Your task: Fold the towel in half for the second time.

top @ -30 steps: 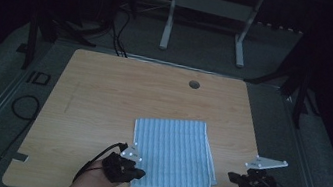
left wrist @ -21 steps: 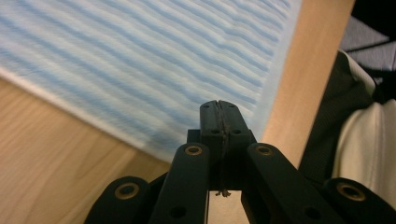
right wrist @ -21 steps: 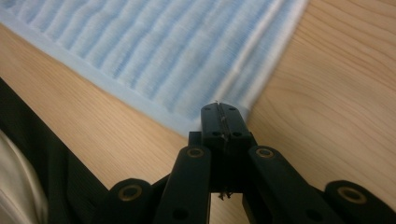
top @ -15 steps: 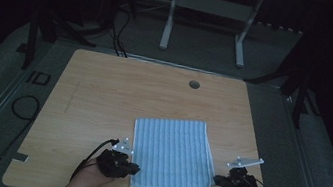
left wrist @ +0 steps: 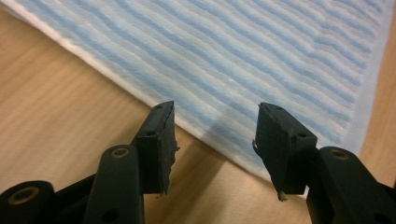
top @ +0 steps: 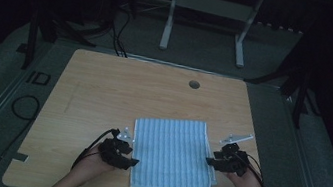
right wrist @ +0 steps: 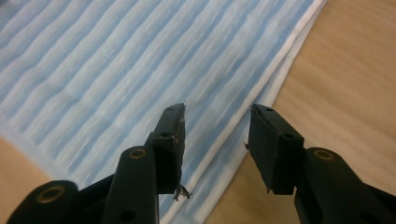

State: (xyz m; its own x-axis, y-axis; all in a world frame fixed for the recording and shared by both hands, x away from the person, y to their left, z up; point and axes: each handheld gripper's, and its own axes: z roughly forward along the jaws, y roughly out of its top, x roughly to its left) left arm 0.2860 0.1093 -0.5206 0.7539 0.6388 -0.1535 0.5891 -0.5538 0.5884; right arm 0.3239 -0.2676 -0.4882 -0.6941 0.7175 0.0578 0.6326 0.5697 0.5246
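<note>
A folded blue-and-white striped towel (top: 173, 153) lies flat on the wooden table (top: 103, 93), near its front edge. My left gripper (top: 129, 160) is at the towel's left edge, low over it. In the left gripper view the towel (left wrist: 224, 60) edge runs between the jaws of my left gripper (left wrist: 215, 140), which have just been opening and press on nothing. My right gripper (top: 208, 162) is at the towel's right edge. In the right gripper view its jaws (right wrist: 215, 140) have just been opening too, straddling the towel (right wrist: 121, 70) doubled right edge without pressing it.
A round cable hole (top: 194, 84) sits near the table's far edge. Black cables (top: 25, 106) loop on the grey floor to the left. A white stand frame (top: 208, 9) is beyond the table. Dark stands flank both sides.
Both grippers have moved in toward the towel's side edges and lower, the right one farther. Both sets of jaws now stand apart.
</note>
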